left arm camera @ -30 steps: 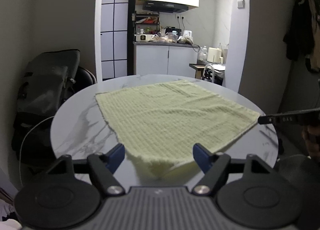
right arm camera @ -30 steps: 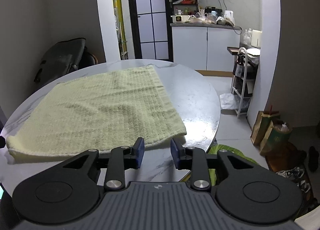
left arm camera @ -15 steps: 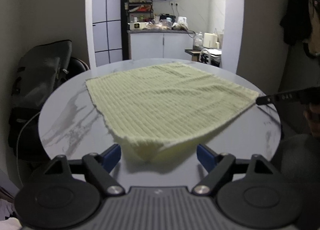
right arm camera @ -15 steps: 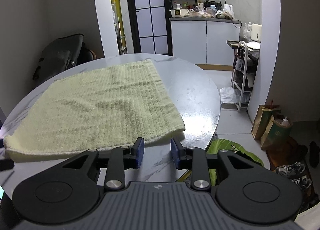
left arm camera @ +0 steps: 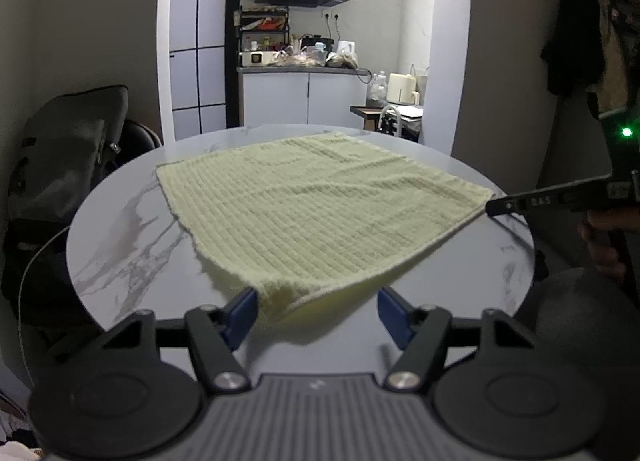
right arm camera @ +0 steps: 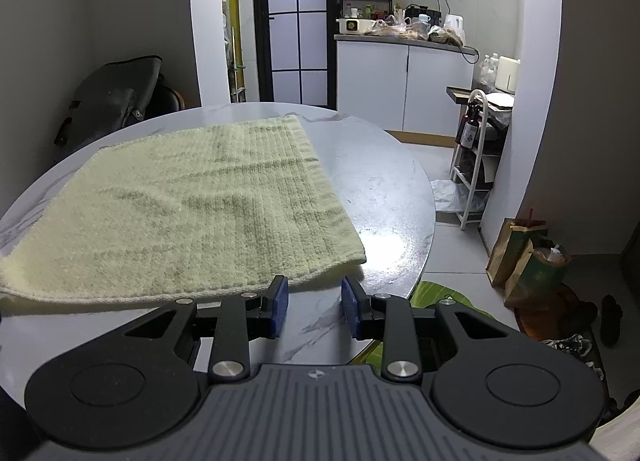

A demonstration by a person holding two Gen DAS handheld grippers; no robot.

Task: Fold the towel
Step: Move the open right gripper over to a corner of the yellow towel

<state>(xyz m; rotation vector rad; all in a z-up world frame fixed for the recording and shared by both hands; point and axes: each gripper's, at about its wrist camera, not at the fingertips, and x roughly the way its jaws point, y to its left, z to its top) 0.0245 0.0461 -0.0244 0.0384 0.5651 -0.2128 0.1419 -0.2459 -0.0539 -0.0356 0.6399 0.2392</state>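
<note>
A pale green ribbed towel lies spread on a round white marble table. My left gripper is open, its blue pads either side of the towel's near corner, which is slightly raised. In the right wrist view the towel fills the left of the table. My right gripper is open with a narrow gap, just in front of the towel's near edge by its right corner. The right gripper's finger shows at the towel's right corner in the left wrist view.
A dark bag on a chair stands left of the table. A kitchen counter is beyond. A white rack and paper bags stand on the floor to the right. The table's right edge is close.
The left gripper's view has shifted a little and the towel's near corner now sits between its pads, slightly lifted. The right gripper has edged closer to the towel's edge.
</note>
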